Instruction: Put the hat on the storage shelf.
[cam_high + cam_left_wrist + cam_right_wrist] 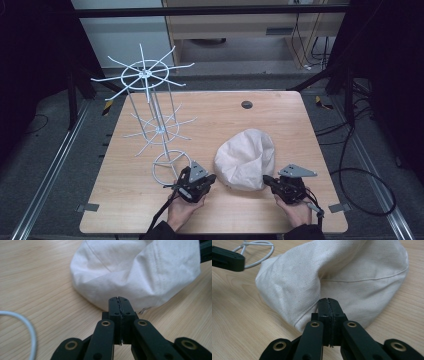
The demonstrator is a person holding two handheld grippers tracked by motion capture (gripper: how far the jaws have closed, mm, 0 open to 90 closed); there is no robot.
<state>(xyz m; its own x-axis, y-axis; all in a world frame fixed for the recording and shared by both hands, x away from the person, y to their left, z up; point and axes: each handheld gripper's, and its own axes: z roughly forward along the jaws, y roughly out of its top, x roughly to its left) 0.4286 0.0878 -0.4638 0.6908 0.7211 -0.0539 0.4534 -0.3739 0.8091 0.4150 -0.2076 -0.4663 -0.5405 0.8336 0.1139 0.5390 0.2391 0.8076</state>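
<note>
A cream cloth hat [245,157] lies crumpled on the wooden table [280,115], right of centre near the front. My left gripper [212,177] sits just left of the hat, its jaws pressed together with nothing between them. In the left gripper view its shut tips [118,300] point at the hat's [125,272] near edge, close to the cloth. My right gripper [266,178] is at the hat's right side, also shut and empty. In the right gripper view its tips [328,301] stand right before the hat's [337,277] folded brim.
A tall white wire rack [150,100] with spoke-like arms stands at the table's left, its ring base [170,165] just beside my left hand. A dark round grommet [246,104] sits near the far edge. Cables trail on the floor at right.
</note>
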